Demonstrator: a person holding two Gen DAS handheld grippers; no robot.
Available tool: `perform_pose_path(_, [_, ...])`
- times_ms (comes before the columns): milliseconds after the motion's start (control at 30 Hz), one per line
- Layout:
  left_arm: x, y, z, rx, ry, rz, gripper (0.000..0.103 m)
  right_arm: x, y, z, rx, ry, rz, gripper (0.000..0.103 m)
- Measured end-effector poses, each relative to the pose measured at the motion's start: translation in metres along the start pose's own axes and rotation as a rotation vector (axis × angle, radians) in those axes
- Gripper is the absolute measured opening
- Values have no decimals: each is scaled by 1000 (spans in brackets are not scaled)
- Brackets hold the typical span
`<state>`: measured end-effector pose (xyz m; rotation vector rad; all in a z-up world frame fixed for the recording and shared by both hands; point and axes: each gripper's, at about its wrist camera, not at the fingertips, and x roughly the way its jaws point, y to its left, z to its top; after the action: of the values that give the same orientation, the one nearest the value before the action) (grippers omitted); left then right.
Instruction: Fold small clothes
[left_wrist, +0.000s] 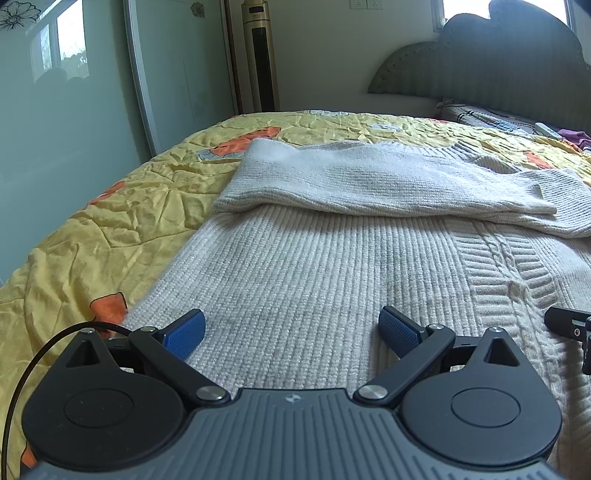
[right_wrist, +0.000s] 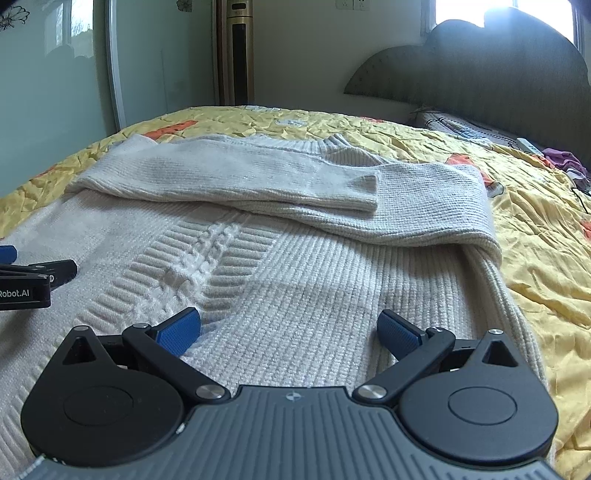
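A cream knitted sweater (left_wrist: 332, 266) lies flat on the bed, with both sleeves (left_wrist: 369, 181) folded across its chest. It also shows in the right wrist view (right_wrist: 295, 280), where the sleeves (right_wrist: 295, 184) overlap. My left gripper (left_wrist: 291, 332) is open, its blue pads just above the sweater's lower left part. My right gripper (right_wrist: 288, 332) is open over the lower right part, near the sweater's right edge. Each gripper shows at the edge of the other's view, the right one (left_wrist: 569, 326) and the left one (right_wrist: 33, 280). Neither holds anything.
The sweater lies on a wrinkled yellow bedspread (left_wrist: 110, 221) with orange prints. A dark padded headboard (left_wrist: 498, 66) stands at the far right, with pillows, a remote (right_wrist: 530, 147) and purple cloth (right_wrist: 563, 157) nearby. A tower fan (left_wrist: 260, 55) and a sliding glass door (left_wrist: 74, 92) stand beyond the bed.
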<state>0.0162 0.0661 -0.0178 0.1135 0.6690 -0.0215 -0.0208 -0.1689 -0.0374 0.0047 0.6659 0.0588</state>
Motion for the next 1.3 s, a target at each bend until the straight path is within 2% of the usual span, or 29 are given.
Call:
perform_pose_path(467, [-10,2,-3,4,15,-3,101,-10,1,-3,-9,41,18,103])
perform_pose_path(767, [-27,7,-8,-8,34,-47,101,-43,-2,-13,31,12,63,101])
perform_pose_path(1100, [-42,12,-6,6,31,-52,101,-71,-6,-13,34,-21,56,101])
perform_pose_path(1300, [-49,17,-6,13,25,-39,101,-80,-12,-20,72,-5,66,101])
